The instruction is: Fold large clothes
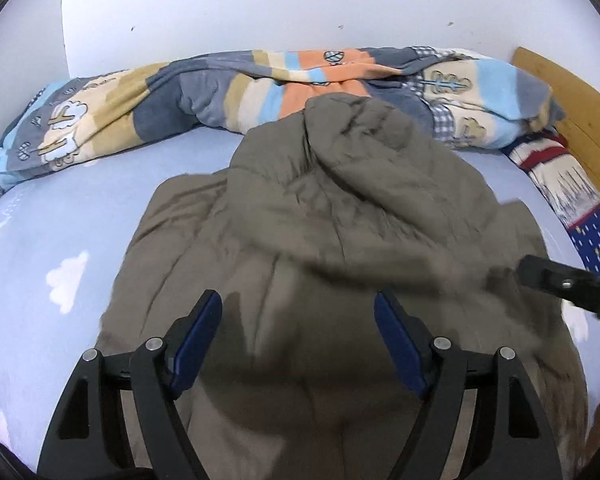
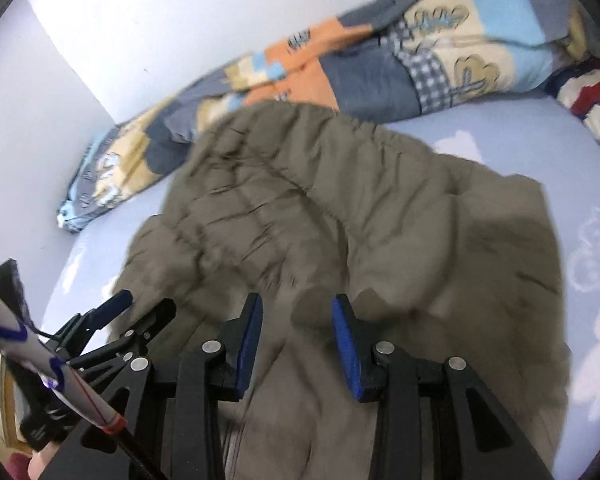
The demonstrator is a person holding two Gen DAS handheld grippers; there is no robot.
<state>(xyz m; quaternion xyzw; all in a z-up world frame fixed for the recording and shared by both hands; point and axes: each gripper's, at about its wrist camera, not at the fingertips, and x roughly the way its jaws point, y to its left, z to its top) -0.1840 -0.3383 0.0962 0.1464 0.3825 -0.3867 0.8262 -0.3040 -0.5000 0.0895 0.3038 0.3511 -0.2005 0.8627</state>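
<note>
Nearest us in the left wrist view, the left gripper (image 1: pixel 298 336) hangs over the coat (image 1: pixel 340 208) with its jaws spread wide and nothing between the blue pads (image 1: pixel 396 340). In the right wrist view the right gripper (image 2: pixel 297 338) stands with its jaws partly apart, also over the coat (image 2: pixel 340 208), and we see no cloth pinched between them; the fabric lies below and beyond the tips. The coat, a quilted olive-brown one, lies spread and rumpled on the bed (image 1: pixel 52 240), whose pale blue sheet bears white clouds. Its far end bunches up against the blanket (image 1: pixel 220 92), a patchwork of grey, orange, blue and cream lying along the white wall (image 1: pixel 260 4). At the right a patterned pillow (image 1: pixel 572 208) rests by the wooden headboard (image 1: pixel 572 104). Both views are blurred in the near cloth.
</note>
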